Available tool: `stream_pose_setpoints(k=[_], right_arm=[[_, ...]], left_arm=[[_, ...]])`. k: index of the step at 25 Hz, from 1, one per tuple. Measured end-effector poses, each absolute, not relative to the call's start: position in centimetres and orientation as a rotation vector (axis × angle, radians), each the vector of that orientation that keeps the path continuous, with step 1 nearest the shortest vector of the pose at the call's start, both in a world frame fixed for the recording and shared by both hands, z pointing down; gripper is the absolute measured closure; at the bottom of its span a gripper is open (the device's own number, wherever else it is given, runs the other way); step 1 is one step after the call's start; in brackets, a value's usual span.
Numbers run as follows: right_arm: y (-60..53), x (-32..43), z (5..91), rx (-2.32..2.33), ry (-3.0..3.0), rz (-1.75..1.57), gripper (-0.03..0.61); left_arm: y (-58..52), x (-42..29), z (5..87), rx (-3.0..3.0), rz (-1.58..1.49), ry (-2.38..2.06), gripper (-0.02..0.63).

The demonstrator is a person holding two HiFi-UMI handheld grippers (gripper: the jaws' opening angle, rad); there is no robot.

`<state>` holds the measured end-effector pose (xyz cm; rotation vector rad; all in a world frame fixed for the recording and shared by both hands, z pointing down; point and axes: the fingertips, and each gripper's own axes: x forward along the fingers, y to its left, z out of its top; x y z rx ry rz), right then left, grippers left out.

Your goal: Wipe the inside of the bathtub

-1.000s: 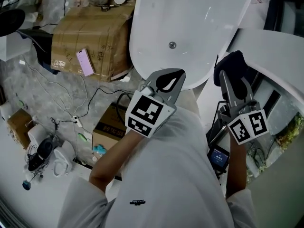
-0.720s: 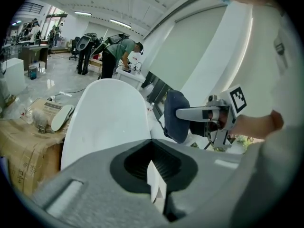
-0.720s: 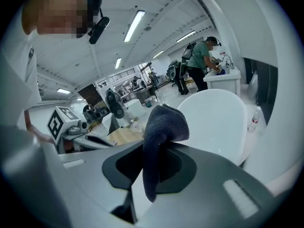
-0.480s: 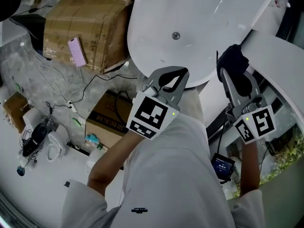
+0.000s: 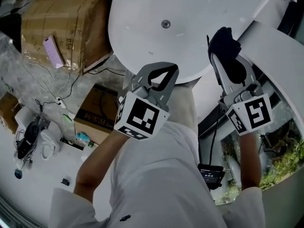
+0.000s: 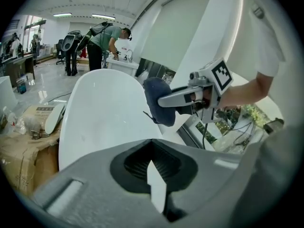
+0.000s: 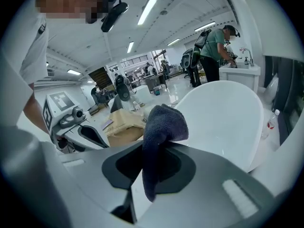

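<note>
The white bathtub point(image 5: 190, 13) fills the top of the head view, its drain point(image 5: 165, 23) in the middle of the basin. My right gripper point(image 5: 227, 63) is shut on a dark blue cloth point(image 5: 225, 46), which bunches over its tips beside the tub's near right rim. The right gripper view shows the cloth point(image 7: 159, 137) hanging from the jaws with the tub point(image 7: 223, 118) beyond. My left gripper point(image 5: 170, 70) is shut and holds nothing, just short of the tub's near rim. From the left gripper view the cloth point(image 6: 159, 101) sits over the tub point(image 6: 99, 118) edge.
Cardboard boxes point(image 5: 61, 23) stand left of the tub with a pink phone point(image 5: 51, 51) on top. Cables point(image 5: 47, 89) and a small box point(image 5: 95, 113) lie on the floor. A second white rim point(image 5: 275, 51) and plants point(image 5: 280, 160) are at right. People stand far behind.
The right gripper with the cloth has moved up and closer to the tub's rim. The left gripper has stayed shut near the rim. The view has swung, shifting the tub left.
</note>
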<state>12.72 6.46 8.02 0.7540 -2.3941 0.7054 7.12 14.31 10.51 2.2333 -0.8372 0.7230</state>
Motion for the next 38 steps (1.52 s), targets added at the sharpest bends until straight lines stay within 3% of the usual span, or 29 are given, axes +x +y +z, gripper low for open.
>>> stream_pose_setpoints(k=[38], right_arm=[[5.6, 8.9, 37.7, 0.344, -2.229, 0.54, 0.528]], left_arm=[[12.5, 7.0, 33.8, 2.185, 0.859, -0.657, 0.618]])
